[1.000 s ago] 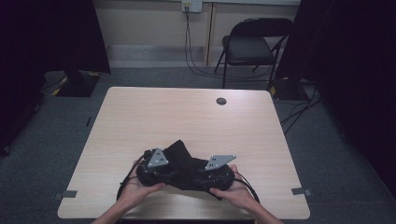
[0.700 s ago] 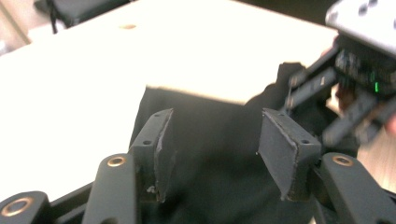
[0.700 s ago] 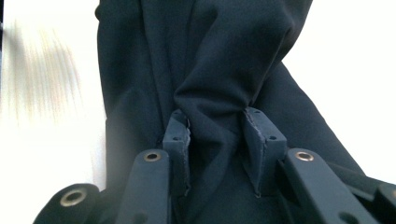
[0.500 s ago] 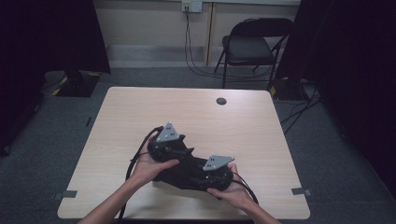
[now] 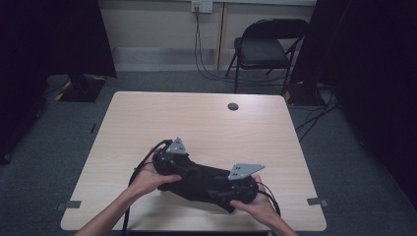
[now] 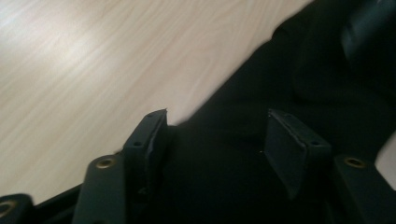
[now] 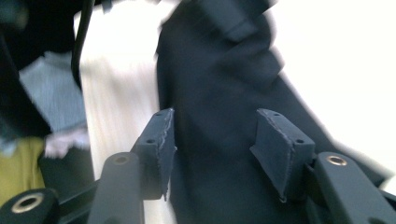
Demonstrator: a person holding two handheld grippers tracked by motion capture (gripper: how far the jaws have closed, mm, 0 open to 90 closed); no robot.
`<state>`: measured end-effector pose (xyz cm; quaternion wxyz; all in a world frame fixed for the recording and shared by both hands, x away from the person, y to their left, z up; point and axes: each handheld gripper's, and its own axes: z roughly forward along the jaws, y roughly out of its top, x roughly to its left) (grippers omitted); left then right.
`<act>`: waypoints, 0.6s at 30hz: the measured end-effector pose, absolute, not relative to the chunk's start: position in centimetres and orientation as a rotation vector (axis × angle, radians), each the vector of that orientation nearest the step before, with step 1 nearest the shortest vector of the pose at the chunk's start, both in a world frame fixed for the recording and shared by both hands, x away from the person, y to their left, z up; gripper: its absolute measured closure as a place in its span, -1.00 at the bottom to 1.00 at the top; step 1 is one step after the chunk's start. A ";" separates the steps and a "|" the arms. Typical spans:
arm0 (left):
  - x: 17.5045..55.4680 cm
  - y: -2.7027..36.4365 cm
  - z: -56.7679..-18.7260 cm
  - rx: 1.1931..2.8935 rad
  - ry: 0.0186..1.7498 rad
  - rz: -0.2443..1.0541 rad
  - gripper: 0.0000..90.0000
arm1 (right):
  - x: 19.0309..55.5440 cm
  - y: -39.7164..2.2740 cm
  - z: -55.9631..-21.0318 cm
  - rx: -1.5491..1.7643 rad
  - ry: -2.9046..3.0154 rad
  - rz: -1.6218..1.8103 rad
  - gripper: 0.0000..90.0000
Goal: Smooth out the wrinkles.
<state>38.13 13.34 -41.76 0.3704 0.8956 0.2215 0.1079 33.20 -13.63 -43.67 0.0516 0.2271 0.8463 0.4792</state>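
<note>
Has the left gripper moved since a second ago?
Yes. In the high view the left gripper has shifted away from the table's near edge, toward the grommet hole.

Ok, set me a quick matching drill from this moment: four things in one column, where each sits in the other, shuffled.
Things:
1. black cloth
2. folding chair
3. left gripper
4. round grommet

Places:
A. on the floor beyond the table
B. in the tabletop near its far edge
C. on the table's near half, between the hands
D. jaws apart over the cloth's edge

Pairs: 1-C, 2-A, 3-D, 4-B
</note>
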 end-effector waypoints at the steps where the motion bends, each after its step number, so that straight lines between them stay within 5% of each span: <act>1: 37.6 13.7 -42.0 2.308 0.558 0.285 -0.15 | 33.6 -13.9 -43.2 0.717 2.540 1.473 0.14; 7: 35.7 15.1 -43.9 2.275 0.594 0.297 -0.16 | 36.2 -13.5 -42.8 0.900 2.466 1.416 0.51; 18: 36.2 16.4 -43.0 2.096 0.651 0.272 -0.08 | 32.4 -14.6 -46.3 0.916 2.582 1.255 0.29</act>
